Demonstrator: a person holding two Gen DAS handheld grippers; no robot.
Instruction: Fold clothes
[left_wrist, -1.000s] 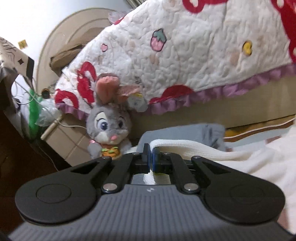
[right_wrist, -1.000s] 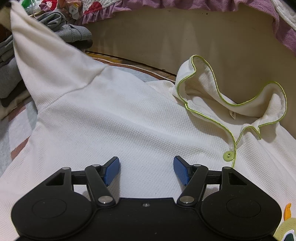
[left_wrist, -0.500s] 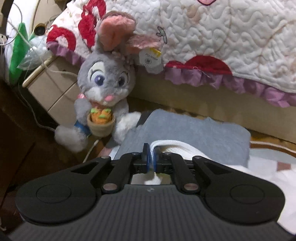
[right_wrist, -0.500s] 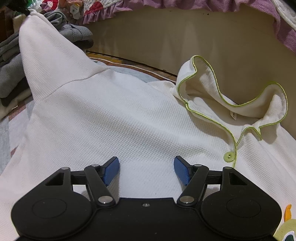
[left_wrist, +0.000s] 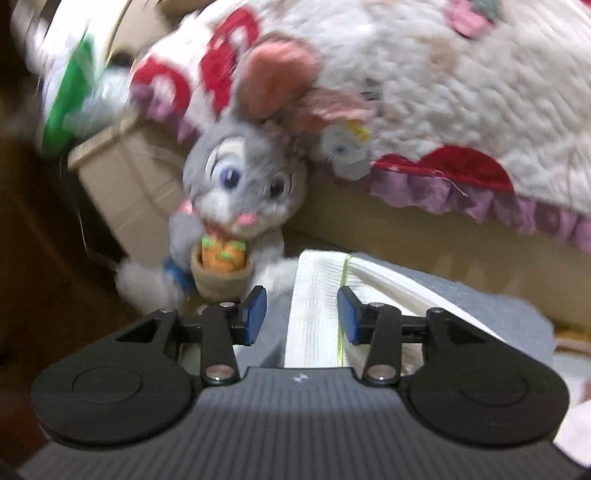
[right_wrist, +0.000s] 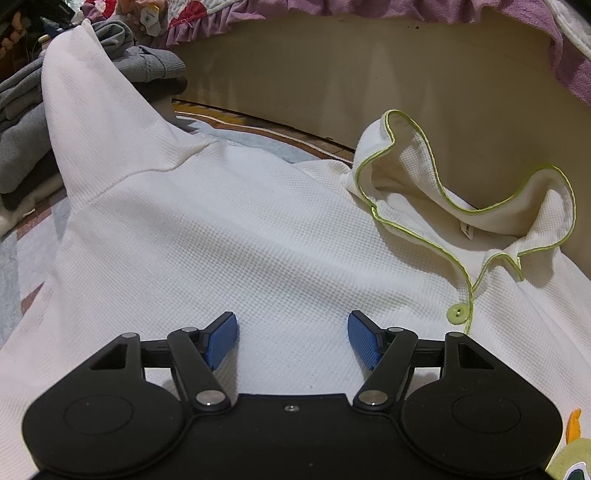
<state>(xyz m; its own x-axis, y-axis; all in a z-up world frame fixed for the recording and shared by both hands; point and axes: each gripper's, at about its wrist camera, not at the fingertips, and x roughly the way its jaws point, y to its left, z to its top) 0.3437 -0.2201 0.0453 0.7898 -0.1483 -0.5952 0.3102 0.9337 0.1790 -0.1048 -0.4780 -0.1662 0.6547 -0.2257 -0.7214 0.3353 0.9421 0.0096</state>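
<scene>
left gripper (left_wrist: 301, 313) tilts down, jaws opening around the white sleeve cuff (left_wrist: 317, 306), pads clear of it, above folded grey clothes (left_wrist: 491, 314). only this view shows the plush rabbit (left_wrist: 236, 206). right gripper (right_wrist: 291, 341) hovers wide, empty, over the white shirt (right_wrist: 229, 236); its green-trimmed collar (right_wrist: 461, 192) shows only here.

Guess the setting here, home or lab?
Most likely a home bedroom, working on the floor beside a bed: a quilted bedspread with a purple ruffle hangs over the bed side, a plush rabbit leans against it, and a white shirt lies spread on a rug.
</scene>
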